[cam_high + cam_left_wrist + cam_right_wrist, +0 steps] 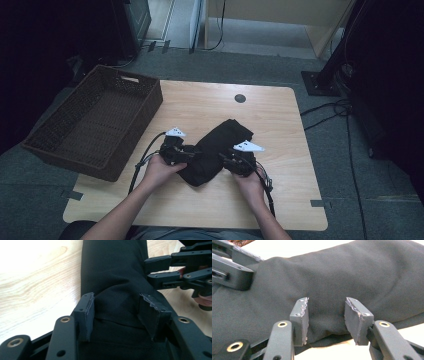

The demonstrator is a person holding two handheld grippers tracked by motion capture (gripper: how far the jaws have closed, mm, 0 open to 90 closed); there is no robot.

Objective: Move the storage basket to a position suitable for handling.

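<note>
I am looking down on a light wooden table (280, 150) standing on grey carpet, with a large dark wicker basket (95, 122) at its left edge, partly overhanging; the inside I can see is bare weave. Near the table's front middle lies a folded black garment (215, 147), running diagonally from lower left to upper right. My two forearms come in from the bottom edge, bare, angled inward toward each other. The left hand (159, 170) grips the left gripper (186, 154), which points right into the garment's lower left end. The right hand (250, 182) grips the right gripper (227, 161), which points left at the garment's lower right side, close to the other tool. In the left gripper view, the cloth bulges up between the two black jaws, which stand apart; I cannot tell whether the pads (88, 312) press on the cloth. The right gripper's linkage appears at that view's upper right. In the right gripper view, the jaws are spread with their frayed pads (302, 315) against the cloth's near fold, which swells into the gap; I cannot tell whether they pinch it.
</note>
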